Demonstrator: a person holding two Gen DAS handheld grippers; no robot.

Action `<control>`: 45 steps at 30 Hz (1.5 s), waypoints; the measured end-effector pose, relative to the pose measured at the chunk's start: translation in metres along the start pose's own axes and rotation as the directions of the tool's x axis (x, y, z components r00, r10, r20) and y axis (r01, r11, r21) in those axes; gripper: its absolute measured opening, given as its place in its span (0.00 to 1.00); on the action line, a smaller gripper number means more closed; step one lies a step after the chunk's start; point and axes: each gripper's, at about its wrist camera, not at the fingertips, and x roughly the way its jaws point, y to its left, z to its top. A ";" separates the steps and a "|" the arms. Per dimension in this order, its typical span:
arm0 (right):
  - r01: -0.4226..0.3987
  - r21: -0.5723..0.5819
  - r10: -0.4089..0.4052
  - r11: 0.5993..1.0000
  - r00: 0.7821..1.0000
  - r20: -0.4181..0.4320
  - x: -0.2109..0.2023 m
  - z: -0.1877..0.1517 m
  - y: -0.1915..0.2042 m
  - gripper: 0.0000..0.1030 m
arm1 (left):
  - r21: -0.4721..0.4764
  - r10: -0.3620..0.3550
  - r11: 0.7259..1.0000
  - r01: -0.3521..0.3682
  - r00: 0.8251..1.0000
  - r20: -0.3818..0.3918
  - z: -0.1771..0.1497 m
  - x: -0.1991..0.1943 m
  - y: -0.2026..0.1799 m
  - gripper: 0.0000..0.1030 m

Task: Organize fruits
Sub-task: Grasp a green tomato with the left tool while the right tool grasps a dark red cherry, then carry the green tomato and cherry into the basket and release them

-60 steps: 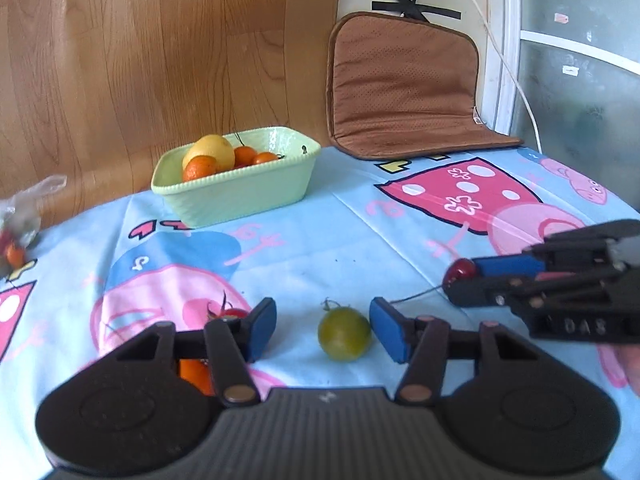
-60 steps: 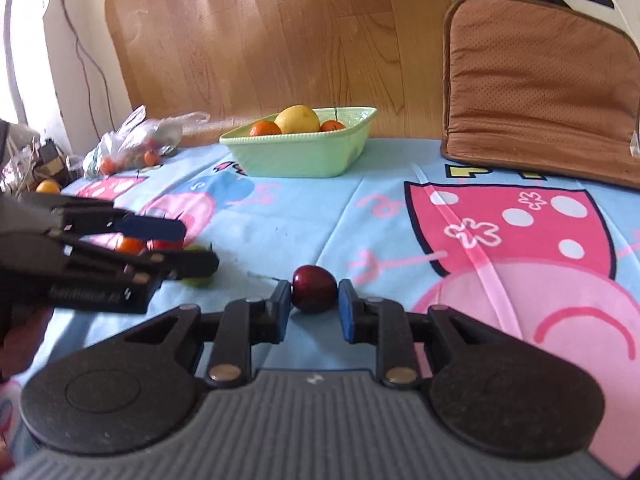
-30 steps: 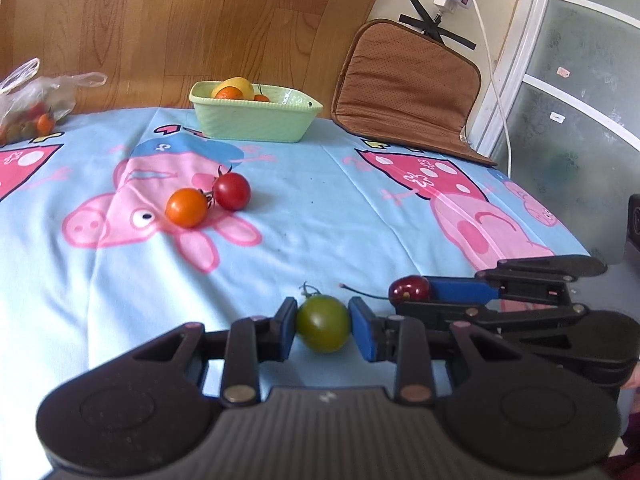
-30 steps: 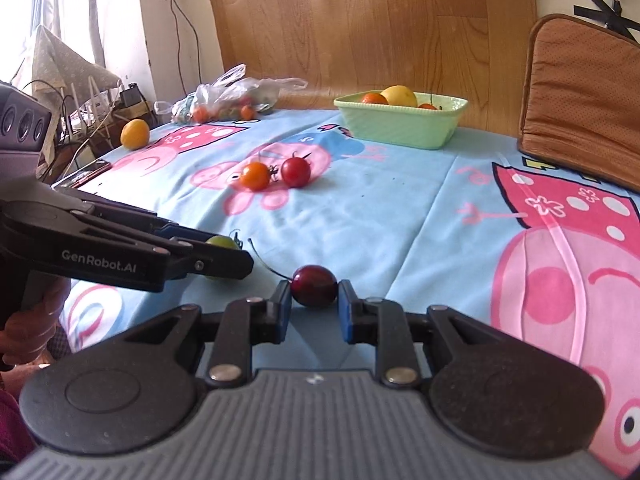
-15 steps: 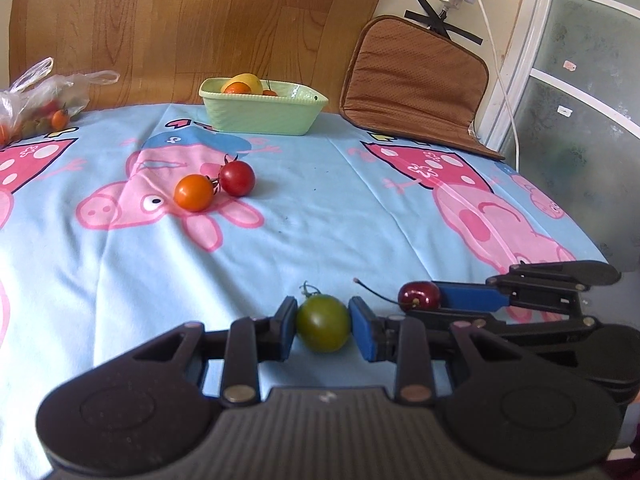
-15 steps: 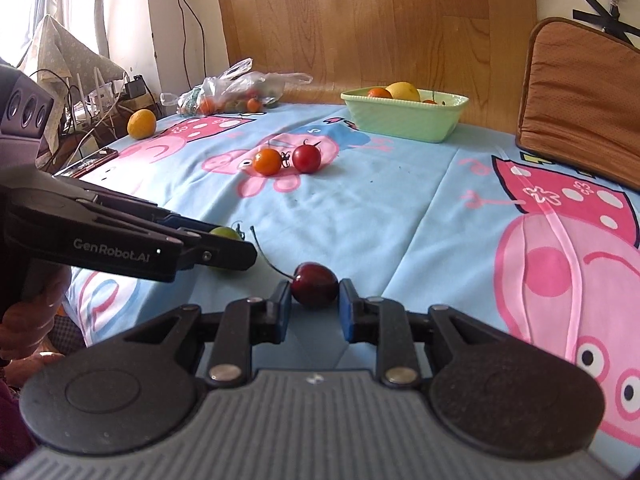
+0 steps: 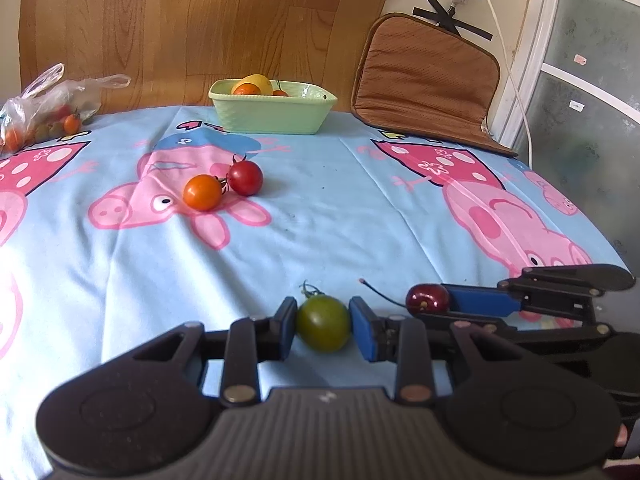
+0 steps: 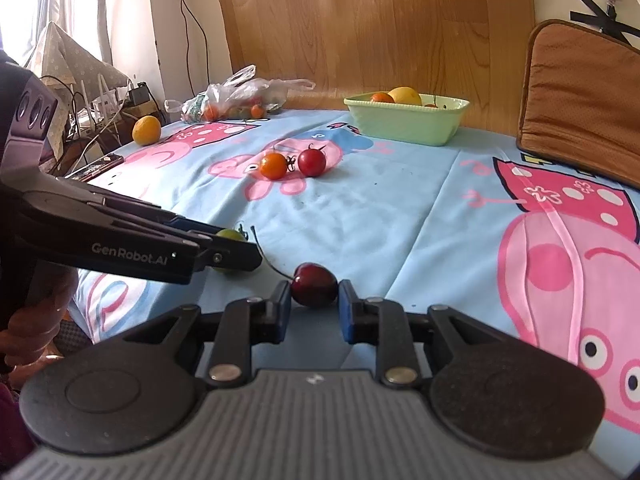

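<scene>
Two fruits are held at once, one in each gripper. The left gripper (image 7: 323,323) has its blue pads pressed against the sides of a green tomato (image 7: 323,322), and the right gripper (image 8: 314,301) is clenched the same way on a dark red cherry (image 8: 314,284) whose thin stem trails off toward the left tool. Both grips sit across the widest part of the fruit, which probably keeps such round, smooth things from squirting out. The two tools hang side by side near the front edge of the table, above the blue cartoon tablecloth (image 7: 340,216); whether the fruits clear the cloth cannot be told for certain.

The likely destination is the pale green dish (image 7: 276,118) at the far edge, just before the wooden panel, which already carries a yellow fruit and some orange ones. It stands well apart from both grippers, so the carry across looks like the step in hand. Between the dish and the tools, an orange tomato (image 7: 203,192) and a red tomato (image 7: 245,177) lie touching on the cloth, seemingly awaiting their turn. A plastic bag (image 8: 236,96) holding more small fruit rests at the far left, and a loose yellow-orange fruit (image 8: 146,130) sits near that corner. A brown cushion (image 7: 426,80) leans by the wall.
</scene>
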 end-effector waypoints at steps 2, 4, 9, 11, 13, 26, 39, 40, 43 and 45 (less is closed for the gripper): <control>-0.002 0.011 0.002 1.000 1.000 0.007 -0.001 0.000 -0.002 0.27 | 0.000 0.007 1.000 -0.007 1.000 0.000 0.001 0.001 0.001 0.28; -0.004 0.026 0.004 1.000 1.000 0.014 -0.002 0.001 -0.003 0.27 | -0.001 0.012 1.000 -0.012 1.000 0.000 0.002 0.001 0.002 0.28; -0.009 0.050 0.008 0.999 1.000 0.030 -0.002 0.007 -0.008 0.27 | 0.006 0.027 1.000 -0.027 1.000 0.011 0.008 0.002 0.006 0.28; -0.010 0.066 0.008 0.998 0.999 0.031 -0.001 0.009 -0.010 0.27 | 0.003 0.032 0.999 -0.032 0.999 0.014 0.010 0.003 0.008 0.28; -0.011 0.083 0.008 0.997 1.000 0.029 0.002 0.011 -0.013 0.27 | -0.001 0.034 0.999 -0.034 0.999 0.016 0.012 0.005 0.011 0.28; -0.020 0.150 0.018 0.988 1.000 0.015 0.011 0.019 -0.030 0.27 | -0.015 -0.008 1.000 0.009 0.999 0.034 0.024 0.009 0.023 0.28; -0.011 0.173 -0.006 0.985 0.995 0.098 0.034 0.112 -0.089 0.27 | 0.069 -0.078 0.995 0.068 0.986 0.146 0.139 0.028 0.034 0.28; -0.005 0.169 -0.013 0.986 0.995 0.104 0.040 0.123 -0.095 0.27 | 0.074 -0.080 0.995 0.069 0.984 0.157 0.153 0.035 0.035 0.28; 0.023 0.152 -0.041 0.988 0.993 0.114 0.062 0.152 -0.112 0.27 | 0.054 -0.099 0.994 0.091 0.981 0.165 0.193 0.064 0.042 0.28; 0.041 0.137 -0.057 0.990 0.992 0.112 0.081 0.166 -0.122 0.27 | 0.046 -0.090 0.995 0.083 0.981 0.169 0.214 0.090 0.047 0.28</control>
